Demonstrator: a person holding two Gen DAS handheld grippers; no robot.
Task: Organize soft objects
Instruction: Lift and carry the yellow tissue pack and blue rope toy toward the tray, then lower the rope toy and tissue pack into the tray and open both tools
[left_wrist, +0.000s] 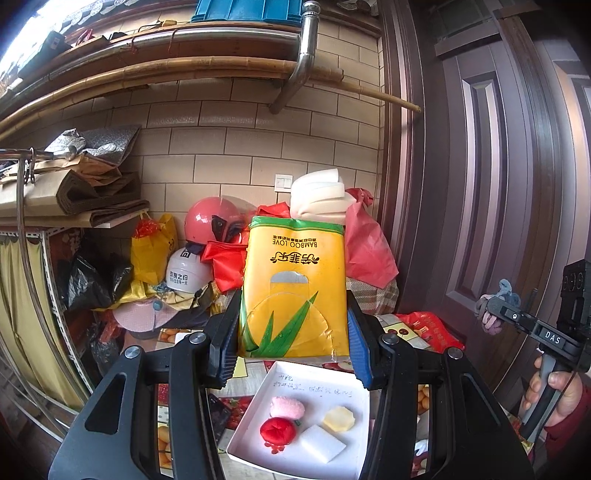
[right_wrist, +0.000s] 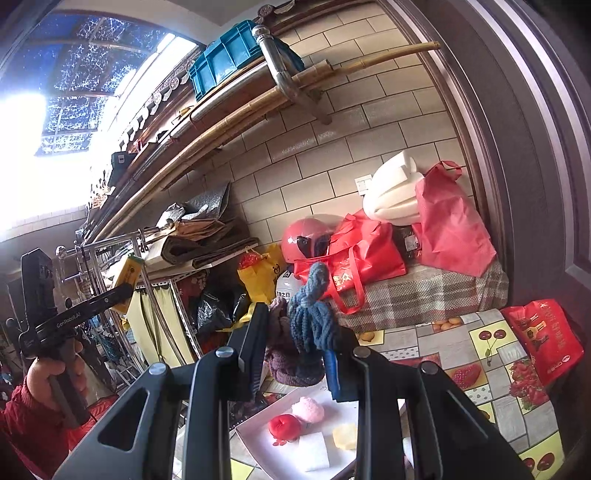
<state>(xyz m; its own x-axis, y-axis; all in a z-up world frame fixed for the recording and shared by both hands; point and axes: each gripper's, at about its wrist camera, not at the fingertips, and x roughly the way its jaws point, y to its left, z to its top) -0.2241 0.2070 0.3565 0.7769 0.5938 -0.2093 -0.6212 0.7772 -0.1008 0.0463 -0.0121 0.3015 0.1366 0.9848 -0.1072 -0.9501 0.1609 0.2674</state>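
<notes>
Yellow tissue pack (left_wrist: 293, 288) clamped in left gripper (left_wrist: 291, 332), knitted yarn bundle (right_wrist: 312, 317) pinched in right gripper (right_wrist: 295, 354): lower both gently into near white tray (left_wrist: 255, 402), clear of sponges.

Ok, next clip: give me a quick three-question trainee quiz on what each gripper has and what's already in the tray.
1. True or false: the left gripper is shut on the yellow tissue pack.
2. What does the right gripper hold? A) a red bag B) knitted yarn items C) a white sponge
3. How many soft items lie in the white tray, and what are they?

Key:
1. True; the pack sits clamped between both pads.
2. B; the knitted yarn items, blue and purple-grey, are pinched between its fingers.
3. Four: pink puff, red cushion, yellow sponge, white sponge block.
</notes>
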